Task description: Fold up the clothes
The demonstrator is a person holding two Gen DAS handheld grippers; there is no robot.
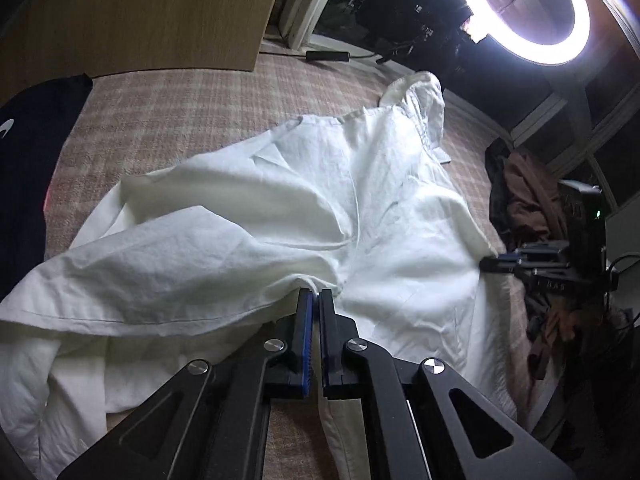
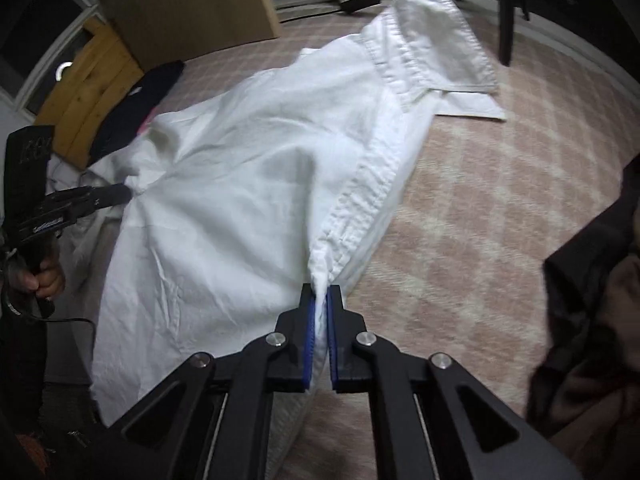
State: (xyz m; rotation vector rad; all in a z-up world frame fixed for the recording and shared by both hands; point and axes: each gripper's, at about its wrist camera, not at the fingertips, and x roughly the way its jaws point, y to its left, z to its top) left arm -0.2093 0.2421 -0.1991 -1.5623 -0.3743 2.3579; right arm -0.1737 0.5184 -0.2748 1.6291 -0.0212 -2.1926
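A white button-up shirt [image 1: 312, 208] lies spread and rumpled on a pink checked cover [image 1: 180, 112], collar toward the far side. My left gripper [image 1: 315, 293] is shut on a bunched fold of the shirt near its lower middle. In the right wrist view the same shirt [image 2: 248, 160] stretches away, its collar [image 2: 432, 36] at the far end. My right gripper [image 2: 320, 290] is shut on the placket edge at the hem. Each gripper shows in the other's view: the right gripper [image 1: 494, 261] at the shirt's right edge, the left gripper [image 2: 124, 193] at its left edge.
A dark garment [image 1: 28, 152] lies at the left of the bed. A heap of brown and black clothes [image 1: 528, 200] sits at the right. A bright ring light [image 1: 524, 8] stands beyond the bed, and a wooden board [image 1: 140, 12] leans at the far left.
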